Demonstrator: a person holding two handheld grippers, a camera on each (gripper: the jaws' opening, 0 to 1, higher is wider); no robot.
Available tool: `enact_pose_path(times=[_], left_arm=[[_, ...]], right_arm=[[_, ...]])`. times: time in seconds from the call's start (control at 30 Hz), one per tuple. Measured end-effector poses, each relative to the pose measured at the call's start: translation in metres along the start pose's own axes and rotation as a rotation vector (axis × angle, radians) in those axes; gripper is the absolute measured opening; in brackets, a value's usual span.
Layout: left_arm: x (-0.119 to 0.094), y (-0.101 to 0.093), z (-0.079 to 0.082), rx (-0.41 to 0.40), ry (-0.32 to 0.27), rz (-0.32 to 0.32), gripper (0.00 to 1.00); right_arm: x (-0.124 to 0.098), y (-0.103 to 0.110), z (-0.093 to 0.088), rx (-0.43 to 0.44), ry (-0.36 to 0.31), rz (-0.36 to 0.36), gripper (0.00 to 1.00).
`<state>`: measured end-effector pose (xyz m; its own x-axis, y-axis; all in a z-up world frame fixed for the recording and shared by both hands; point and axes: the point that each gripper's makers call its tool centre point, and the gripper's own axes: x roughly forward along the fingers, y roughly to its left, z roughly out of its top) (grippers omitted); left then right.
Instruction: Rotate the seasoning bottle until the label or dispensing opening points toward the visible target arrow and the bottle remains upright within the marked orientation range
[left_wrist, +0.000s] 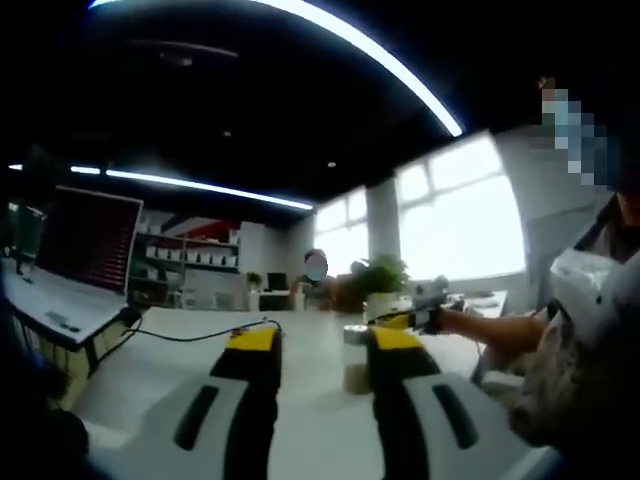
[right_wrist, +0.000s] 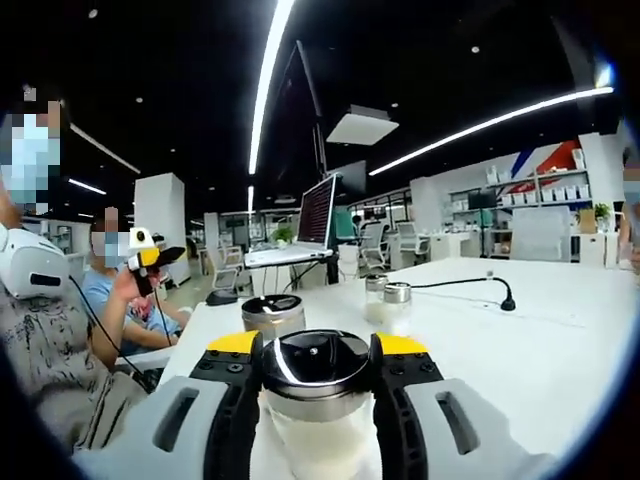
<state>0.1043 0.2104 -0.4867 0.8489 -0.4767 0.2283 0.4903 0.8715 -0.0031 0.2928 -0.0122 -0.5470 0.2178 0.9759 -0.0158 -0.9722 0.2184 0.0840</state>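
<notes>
My right gripper (right_wrist: 315, 345) is shut on a seasoning bottle (right_wrist: 316, 372) with a shiny dark metal lid and pale contents. The bottle stands upright on the white table (right_wrist: 560, 340), with a yellow-tipped jaw pressed against each side of it. My left gripper (left_wrist: 325, 340) is open with nothing between its fingers. Just past its tips, close to the right jaw, a small metal-lidded bottle (left_wrist: 355, 362) stands on the table (left_wrist: 170, 360). Beyond that bottle, an arm reaching in from the right holds another yellow-tipped gripper (left_wrist: 425, 305).
A second metal-lidded jar (right_wrist: 273, 312) stands right behind the held bottle, with two small jars (right_wrist: 392, 298) farther back. A black cable (right_wrist: 470, 284) crosses the table. A laptop (right_wrist: 318, 212) and a seated person holding a gripper (right_wrist: 142, 258) are at the left. A screen (left_wrist: 90, 240) stands at the left.
</notes>
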Motion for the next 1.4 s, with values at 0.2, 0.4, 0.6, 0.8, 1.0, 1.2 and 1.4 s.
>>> enact_pose_path(times=[0.2, 0.4, 0.6, 0.8, 1.0, 1.2, 1.4], left_arm=[[0.001, 0.0, 0.001, -0.006, -0.003, 0.002, 0.36], [0.008, -0.002, -0.009, 0.0, 0.027, -0.003, 0.36], [0.017, -0.006, -0.018, -0.006, 0.044, -0.009, 0.36], [0.027, -0.008, -0.024, -0.026, 0.046, -0.035, 0.35], [0.04, -0.019, -0.029, -0.019, 0.083, -0.098, 0.35], [0.058, -0.023, -0.034, -0.027, 0.101, -0.152, 0.35], [0.081, -0.033, -0.029, -0.032, 0.086, -0.247, 0.35]], right_arm=[[-0.001, -0.001, -0.01, -0.043, 0.041, -0.049, 0.64], [-0.016, 0.005, 0.025, -0.046, -0.104, -0.089, 0.71], [-0.047, 0.028, 0.058, -0.01, -0.29, -0.178, 0.61], [-0.079, 0.039, 0.067, 0.039, -0.451, -0.32, 0.43], [-0.108, 0.053, 0.052, 0.092, -0.455, -0.391, 0.31], [-0.14, 0.057, 0.049, 0.147, -0.542, -0.503, 0.27], [-0.15, 0.07, 0.042, 0.147, -0.539, -0.573, 0.26]])
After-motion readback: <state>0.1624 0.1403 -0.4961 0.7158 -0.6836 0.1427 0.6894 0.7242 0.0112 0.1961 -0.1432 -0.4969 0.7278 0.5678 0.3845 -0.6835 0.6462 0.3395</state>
